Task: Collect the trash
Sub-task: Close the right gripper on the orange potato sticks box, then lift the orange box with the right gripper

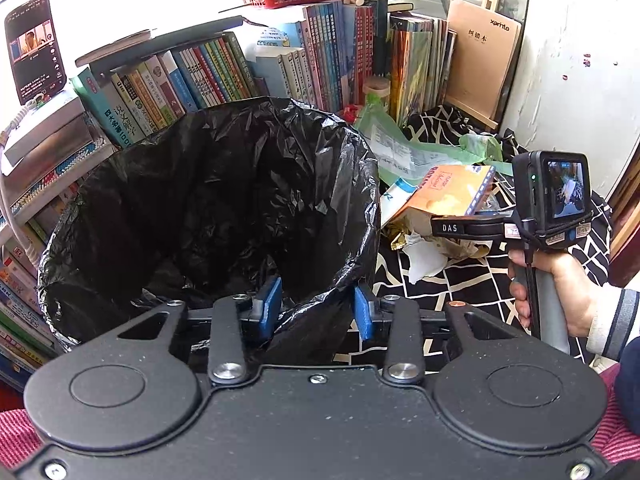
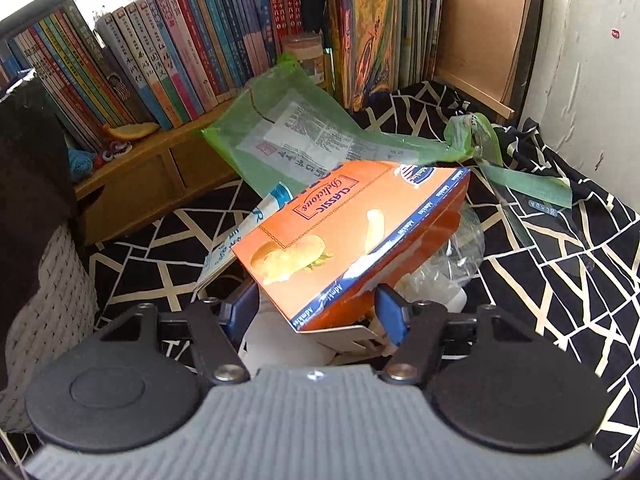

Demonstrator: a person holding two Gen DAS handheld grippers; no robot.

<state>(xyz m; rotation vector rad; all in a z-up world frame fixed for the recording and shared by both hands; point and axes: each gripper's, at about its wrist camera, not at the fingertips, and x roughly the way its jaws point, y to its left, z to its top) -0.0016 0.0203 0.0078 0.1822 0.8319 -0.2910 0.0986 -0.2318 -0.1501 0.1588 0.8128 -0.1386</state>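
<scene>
Orange box (image 2: 344, 236) between right gripper (image 2: 316, 308) pads

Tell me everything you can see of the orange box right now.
The orange box is a flattened cardboard snack carton printed with chips, "Classic Delicious" and blue edge bands. Its near end is open, with a pale flap sticking out. It lies tilted between the blue fingers of the right gripper, which are shut on it, above clear plastic, white paper and a green bag.

Crowded bookshelf (image 2: 168, 40) against white wall (image 2: 592, 60)
</scene>
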